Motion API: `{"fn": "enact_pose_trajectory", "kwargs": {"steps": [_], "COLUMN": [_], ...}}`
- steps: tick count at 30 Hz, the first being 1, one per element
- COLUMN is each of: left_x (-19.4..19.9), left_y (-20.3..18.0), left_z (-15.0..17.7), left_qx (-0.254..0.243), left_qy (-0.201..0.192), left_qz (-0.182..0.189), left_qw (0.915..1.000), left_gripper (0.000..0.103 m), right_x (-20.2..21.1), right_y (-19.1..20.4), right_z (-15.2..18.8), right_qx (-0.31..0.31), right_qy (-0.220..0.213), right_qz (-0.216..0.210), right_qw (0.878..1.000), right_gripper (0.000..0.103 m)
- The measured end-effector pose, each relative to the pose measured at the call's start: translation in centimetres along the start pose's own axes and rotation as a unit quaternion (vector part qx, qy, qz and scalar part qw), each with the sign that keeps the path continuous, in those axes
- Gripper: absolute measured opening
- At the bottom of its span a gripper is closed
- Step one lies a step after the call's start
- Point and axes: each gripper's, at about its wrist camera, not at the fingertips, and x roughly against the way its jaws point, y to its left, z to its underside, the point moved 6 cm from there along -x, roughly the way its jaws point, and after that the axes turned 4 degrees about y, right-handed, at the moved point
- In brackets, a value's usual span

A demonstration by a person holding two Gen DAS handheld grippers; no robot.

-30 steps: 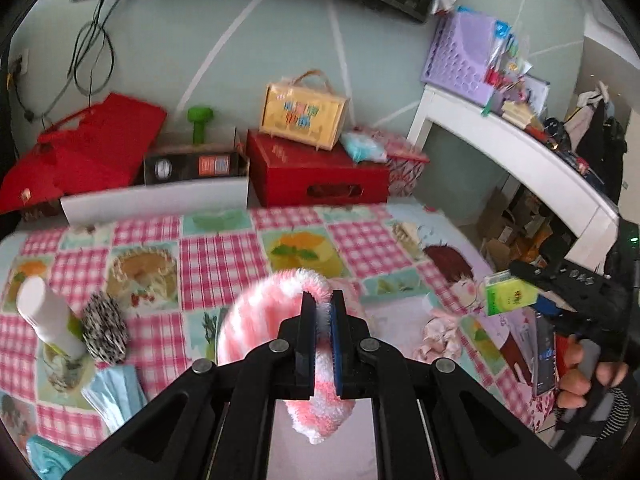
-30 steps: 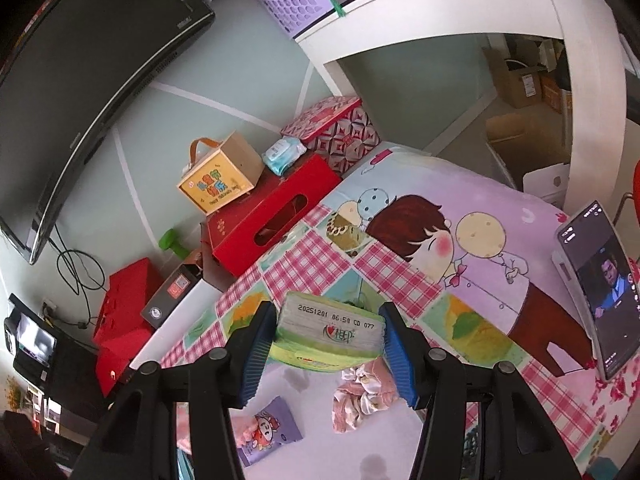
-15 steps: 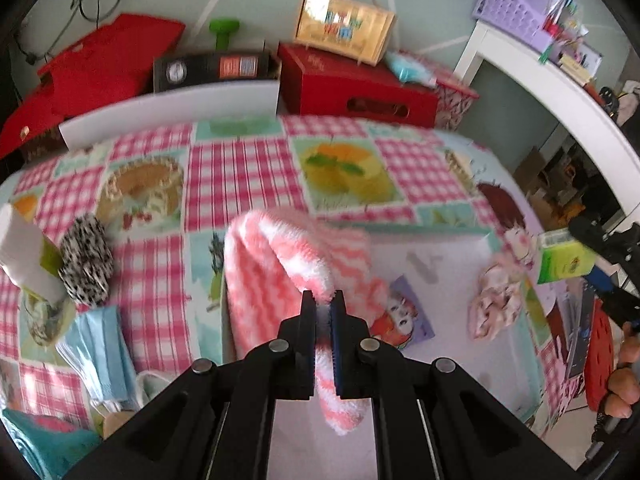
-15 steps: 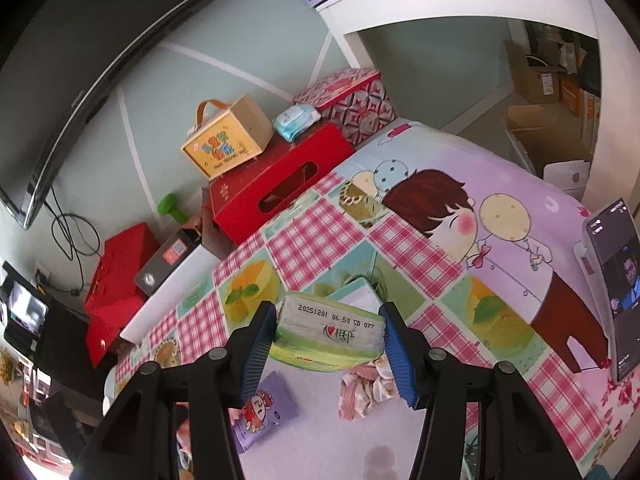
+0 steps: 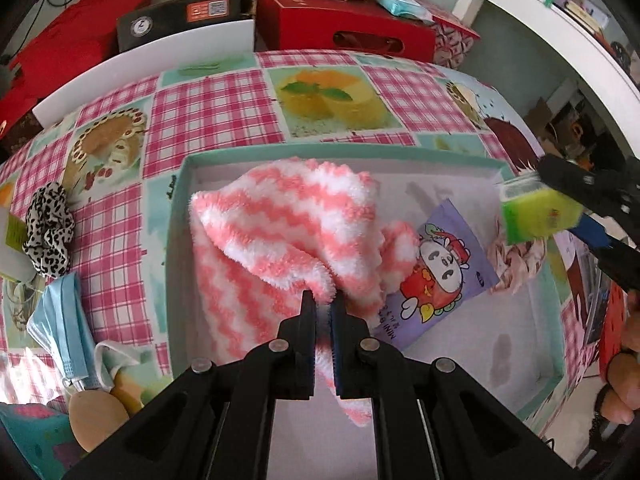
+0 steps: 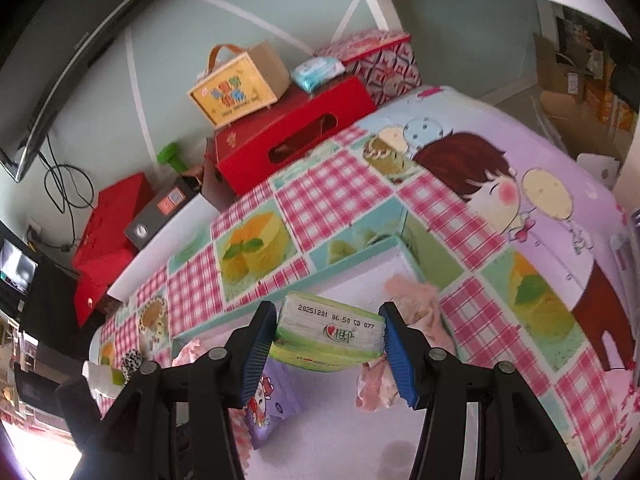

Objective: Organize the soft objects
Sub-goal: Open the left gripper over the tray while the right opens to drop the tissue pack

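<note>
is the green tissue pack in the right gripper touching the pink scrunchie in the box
Cannot tell. In the right wrist view the tissue pack overlaps the pink scrunchie; in the left wrist view it also overlaps, showing neither gap nor contact.

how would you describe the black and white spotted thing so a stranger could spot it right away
On the pink checked tablecloth, look left of the shallow teal-rimmed box. The leopard-print scrunchie lies there above a blue face mask; it alone is black-and-white spotted and ruffled.

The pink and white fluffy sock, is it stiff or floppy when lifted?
Probably floppy: the fluffy sock folds and droops around the shut left gripper. Likely light, since a thin pinch holds it. Its fuzzy pile should resist slipping.
</note>
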Motion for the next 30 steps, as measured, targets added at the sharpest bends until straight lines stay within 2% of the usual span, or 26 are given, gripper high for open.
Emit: {"fn": "enact_pose_trajectory", "kwargs": {"steps": [6, 9, 11, 13, 16, 24, 26, 30], "left_x": [0.1, 0.7, 1.2, 1.7, 2.5, 4.2, 4.6, 5.0], "left_y": [-0.2, 0.2, 0.3, 0.4, 0.7, 2.1, 2.6, 3.5], "left_z": [-0.1, -0.2, -0.3, -0.4, -0.6, -1.2, -1.2, -1.4], "left_qx": [0.002, 0.01, 0.012, 0.013, 0.017, 0.041, 0.046, 0.061], "left_qy": [0.002, -0.001, -0.007, -0.013, -0.023, -0.043, -0.047, -0.052], "left_qz": [0.002, 0.004, 0.002, 0.003, 0.004, 0.0, -0.003, -0.006], "left_qw": [1.0, 0.9999, 0.9999, 0.9998, 0.9996, 0.9983, 0.9979, 0.9968], "left_gripper": [0.008, 0.023, 0.032, 0.033, 0.035, 0.05, 0.056, 0.058], "right_x": [-1.6, -1.6, -1.5, -1.5, -1.4, -1.2, -1.3, -1.5], "right_y": [0.2, 0.2, 0.0, -0.3, -0.9, -1.2, -1.2, -1.2], "right_z": [0.6, 0.6, 0.5, 0.5, 0.3, 0.3, 0.4, 0.5], "right_qx": [0.003, 0.004, -0.001, -0.004, -0.008, -0.01, -0.008, -0.001], "right_qy": [0.02, 0.018, 0.017, 0.017, 0.017, 0.016, 0.019, 0.023], "right_qz": [0.002, 0.004, 0.007, 0.014, 0.022, 0.033, 0.04, 0.051], "right_qw": [1.0, 1.0, 1.0, 1.0, 1.0, 0.999, 0.999, 0.998], "right_gripper": [0.057, 0.057, 0.062, 0.067, 0.067, 0.067, 0.07, 0.072]}}
